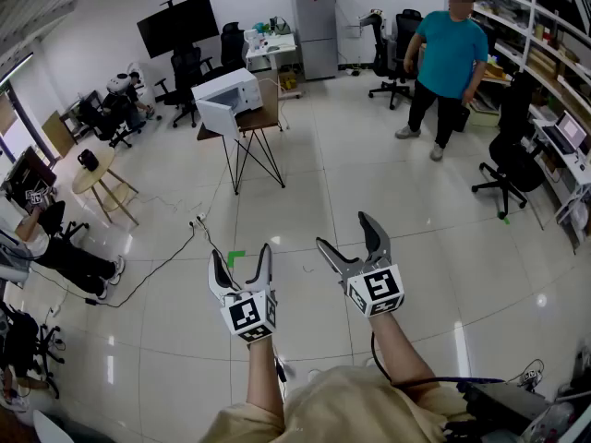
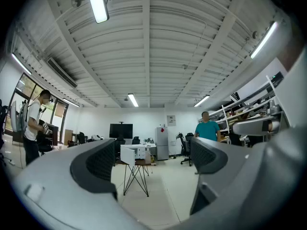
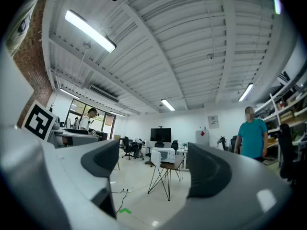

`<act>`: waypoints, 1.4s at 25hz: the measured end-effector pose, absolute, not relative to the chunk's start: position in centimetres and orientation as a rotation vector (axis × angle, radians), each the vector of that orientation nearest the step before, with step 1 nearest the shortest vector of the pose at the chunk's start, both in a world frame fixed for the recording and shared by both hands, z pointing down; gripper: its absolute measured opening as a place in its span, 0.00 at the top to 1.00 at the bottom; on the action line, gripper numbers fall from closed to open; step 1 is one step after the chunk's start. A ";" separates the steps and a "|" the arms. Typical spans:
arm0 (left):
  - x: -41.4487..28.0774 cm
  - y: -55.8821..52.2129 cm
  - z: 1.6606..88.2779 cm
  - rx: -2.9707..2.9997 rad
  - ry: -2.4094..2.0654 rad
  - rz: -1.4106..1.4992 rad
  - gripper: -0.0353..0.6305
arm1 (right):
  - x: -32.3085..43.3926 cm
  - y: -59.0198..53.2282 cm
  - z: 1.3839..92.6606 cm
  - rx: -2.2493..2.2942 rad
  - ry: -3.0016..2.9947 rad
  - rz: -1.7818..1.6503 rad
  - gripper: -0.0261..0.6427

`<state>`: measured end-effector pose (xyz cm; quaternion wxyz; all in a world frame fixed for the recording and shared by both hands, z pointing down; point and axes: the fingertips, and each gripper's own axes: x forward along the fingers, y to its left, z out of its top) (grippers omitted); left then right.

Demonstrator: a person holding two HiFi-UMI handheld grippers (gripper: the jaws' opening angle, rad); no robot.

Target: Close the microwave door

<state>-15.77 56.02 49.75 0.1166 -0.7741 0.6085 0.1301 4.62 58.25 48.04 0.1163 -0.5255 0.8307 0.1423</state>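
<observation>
The microwave [image 1: 231, 89] is way off across the room, well apart from both claws, sitting on a small brown surface [image 1: 261, 118] with skinny black wire legs. It's a plain white box. Its door [image 1: 214, 116] is swung wide open on the left side as the head view sees it, so the white panel sticks out past the front corner toward the camera. Both gripper views catch the same thing far off in the gap between their jaws: white body, door flap standing out on the left. What's inside is too small to make out from here.

The left claw [image 1: 240, 252] sits low in the head view with its jaws spread wide and nothing in them, just floor and room showing through. The right claw [image 1: 344, 231] is just beside it, a bit further forward, also wide open with nothing held. Both tilt a little upward, so their cameras get loads of ceiling.

Around the microwave there's a grey fridge [image 1: 317, 30] behind it by the back wall, a big black TV [image 1: 177, 24] to the left, and office chairs [image 1: 503, 164] scattered about. A person in a teal shirt [image 1: 450, 52] stands off to the right near the shelves [image 1: 545, 40]. A bit of green tape [image 1: 235, 258] is stuck on the shiny tiled floor [image 1: 305, 192] just beside the left claw in the head view
</observation>
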 end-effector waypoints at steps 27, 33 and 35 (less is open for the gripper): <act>-6.3 40.8 50.1 -2.186 1.831 0.387 0.27 | 14.5 42.7 48.7 -1.462 2.477 0.437 0.32; -3.4 37.7 51.4 -2.140 1.903 0.363 0.27 | 18.9 38.2 50.1 -1.425 2.498 0.377 0.32; -3.3 36.9 51.2 -2.132 1.923 0.351 0.27 | 19.0 37.2 49.9 -1.403 2.511 0.366 0.32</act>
